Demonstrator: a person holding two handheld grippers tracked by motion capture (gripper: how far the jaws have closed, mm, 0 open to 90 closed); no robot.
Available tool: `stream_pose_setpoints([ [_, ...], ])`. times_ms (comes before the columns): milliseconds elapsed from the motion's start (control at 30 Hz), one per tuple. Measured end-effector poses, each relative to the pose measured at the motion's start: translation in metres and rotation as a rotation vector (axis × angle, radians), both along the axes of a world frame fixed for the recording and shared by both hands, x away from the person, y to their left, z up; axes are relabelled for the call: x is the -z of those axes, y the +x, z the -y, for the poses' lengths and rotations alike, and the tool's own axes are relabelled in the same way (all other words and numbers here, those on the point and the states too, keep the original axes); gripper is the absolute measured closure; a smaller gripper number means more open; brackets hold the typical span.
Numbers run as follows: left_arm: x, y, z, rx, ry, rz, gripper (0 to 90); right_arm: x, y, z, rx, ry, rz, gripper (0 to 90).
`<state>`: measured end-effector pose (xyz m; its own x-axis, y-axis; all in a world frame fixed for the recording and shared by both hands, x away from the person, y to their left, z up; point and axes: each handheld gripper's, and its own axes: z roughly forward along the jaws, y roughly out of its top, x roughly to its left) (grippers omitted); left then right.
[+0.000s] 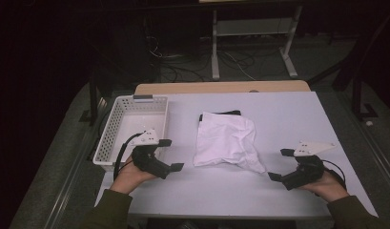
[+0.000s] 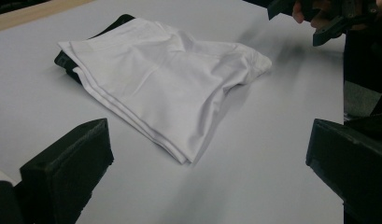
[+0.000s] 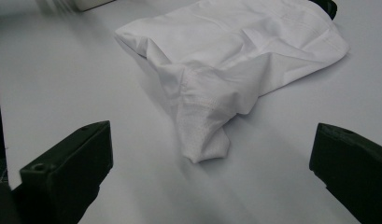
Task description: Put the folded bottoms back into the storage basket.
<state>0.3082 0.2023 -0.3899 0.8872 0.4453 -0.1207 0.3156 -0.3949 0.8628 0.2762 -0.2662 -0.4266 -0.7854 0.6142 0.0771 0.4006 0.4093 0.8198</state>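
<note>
A folded white cloth (image 1: 227, 141) lies mid-desk (image 1: 288, 114), over something black (image 1: 221, 113) toward the far edge. The left gripper (image 1: 170, 154) and right gripper (image 1: 280, 164) flank it near the front edge, both spread wide, holding and touching nothing. A white basket (image 1: 117, 114) sits at the left edge.

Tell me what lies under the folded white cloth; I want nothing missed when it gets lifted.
A flat black item pokes out beneath the crumpled white fabric garment at its far edge. The garment covers the rest, so what it is cannot be told.
</note>
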Motion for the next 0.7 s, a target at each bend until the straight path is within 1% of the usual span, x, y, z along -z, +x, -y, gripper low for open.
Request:
stream_pose_setpoints([
  [167,0.001,0.000,0.001,-0.006,-0.005,0.001,0.0,-0.001,0.000,0.000,-0.002,0.011,-0.005,0.0],
  [400,0.003,0.001,0.001,0.005,-0.002,-0.001,0.0,-0.001,0.002,-0.003,-0.012,0.022,-0.019,0.0],
  [600,0.004,0.001,0.002,0.010,-0.002,-0.001,0.0,-0.003,0.004,-0.008,-0.022,0.025,-0.022,0.0],
  [700,0.005,0.001,0.002,0.009,-0.004,-0.013,0.1,-0.004,0.006,-0.011,-0.036,0.028,-0.020,0.0],
])
